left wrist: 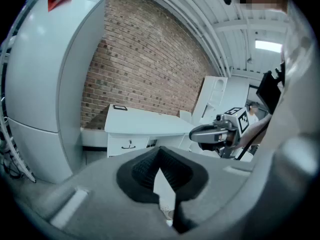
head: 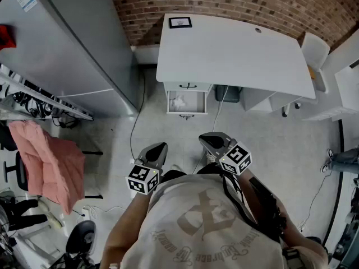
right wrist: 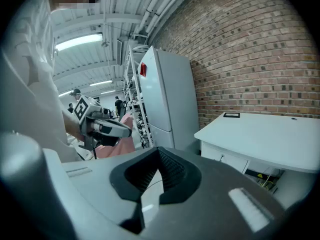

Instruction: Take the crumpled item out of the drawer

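Brick wall (head: 235, 1) backs the room, with a tall grey refrigerator (head: 73, 43) at the left and a white table (head: 235, 55) set against the bricks. Under the table's left end a drawer (head: 187, 113) stands pulled out. Well short of it, the left tool (head: 159, 147) and right tool (head: 208, 139) hover above the floor (head: 168, 130), each with jaws closed together on nothing. The white crumpled item (head: 179, 101) lies inside the drawer.

The head view looks down from high, the desk (head: 235, 55) far off at the frame's top. Both gripper views look across from low and share that desk.
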Motion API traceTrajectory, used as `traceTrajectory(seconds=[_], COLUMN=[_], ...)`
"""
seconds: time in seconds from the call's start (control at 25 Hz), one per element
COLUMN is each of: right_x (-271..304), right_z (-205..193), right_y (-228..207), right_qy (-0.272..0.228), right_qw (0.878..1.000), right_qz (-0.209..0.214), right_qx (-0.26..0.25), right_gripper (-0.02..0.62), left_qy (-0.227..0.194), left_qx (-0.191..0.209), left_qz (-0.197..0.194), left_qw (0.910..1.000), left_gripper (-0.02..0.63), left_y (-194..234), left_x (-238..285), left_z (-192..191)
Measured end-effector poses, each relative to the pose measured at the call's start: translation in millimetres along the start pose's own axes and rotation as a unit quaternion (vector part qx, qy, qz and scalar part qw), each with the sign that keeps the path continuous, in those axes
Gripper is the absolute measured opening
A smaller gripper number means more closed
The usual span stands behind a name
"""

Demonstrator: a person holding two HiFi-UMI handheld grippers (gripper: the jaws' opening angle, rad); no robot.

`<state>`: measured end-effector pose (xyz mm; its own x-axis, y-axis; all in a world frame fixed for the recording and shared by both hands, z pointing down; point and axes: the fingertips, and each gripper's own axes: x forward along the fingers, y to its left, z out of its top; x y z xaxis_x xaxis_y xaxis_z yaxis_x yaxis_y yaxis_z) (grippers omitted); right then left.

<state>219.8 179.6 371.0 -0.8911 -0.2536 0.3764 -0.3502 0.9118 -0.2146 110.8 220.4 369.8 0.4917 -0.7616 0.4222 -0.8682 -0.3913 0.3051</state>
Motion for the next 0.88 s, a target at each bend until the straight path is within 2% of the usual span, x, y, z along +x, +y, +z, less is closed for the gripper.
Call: traceTrajectory(seconds=[0.32, 0.52, 0.88], right_x=[-5, -7, -1], right_z=[1, 9, 2], right_y=[7, 8, 9], right_qy=[-0.007, -0.036, -0.013], right_qw=[0.999, 0.998, 0.997], right_qz=[-0.032, -0.048, -0.063], right_qx=[0.004, 0.027, 0.033], right_gripper=[0.008, 0.008, 0.008], left_qy=[0.005, 0.008, 0.011], left_qx=[0.017, 0.024, 0.018], left_qz=[-0.034, -0.052, -0.047], left_qw=[0.9993, 0.9984, 0.9987], left_gripper=[0.003, 0.003, 0.003], left_y=[0, 2, 15], left_x=[0, -2, -7], left_z=[2, 4, 0])
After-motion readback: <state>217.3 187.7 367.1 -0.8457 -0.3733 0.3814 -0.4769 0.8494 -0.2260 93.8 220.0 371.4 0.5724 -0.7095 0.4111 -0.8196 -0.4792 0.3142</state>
